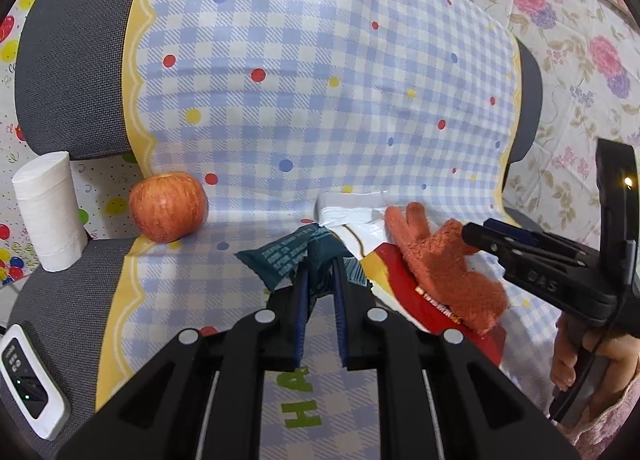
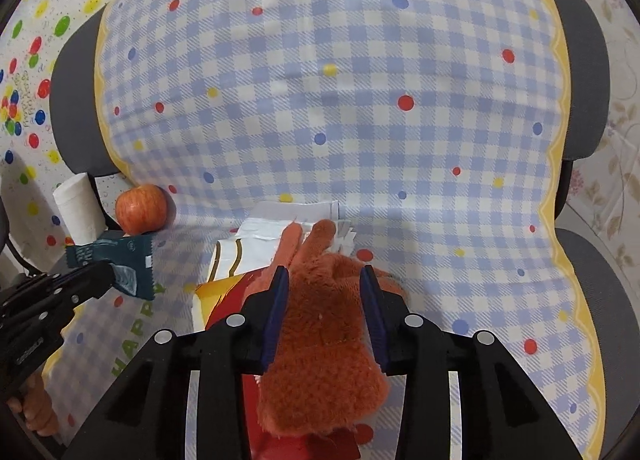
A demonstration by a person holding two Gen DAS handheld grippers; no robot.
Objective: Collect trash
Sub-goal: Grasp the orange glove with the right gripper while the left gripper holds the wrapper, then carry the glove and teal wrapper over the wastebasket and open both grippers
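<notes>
My left gripper (image 1: 322, 268) is shut on a dark teal snack wrapper (image 1: 280, 260), held just above the checked cloth; the right wrist view shows that wrapper (image 2: 116, 256) in the left gripper (image 2: 108, 276) at the left. My right gripper (image 2: 324, 272) stands open over an orange fuzzy glove (image 2: 320, 340), which lies between its blue pads. From the left wrist view the right gripper (image 1: 470, 236) comes in from the right above the glove (image 1: 444, 272). The glove rests on a red and yellow packet (image 1: 404, 280) and a white plastic bag (image 1: 348, 215).
A blue checked cloth (image 1: 320, 79) covers a grey chair (image 1: 72, 59). A red apple (image 1: 168, 207) and a white tissue roll (image 1: 48, 211) sit at the seat's left. A small white device (image 1: 28, 384) lies lower left. A person's hand (image 1: 572, 364) holds the right gripper.
</notes>
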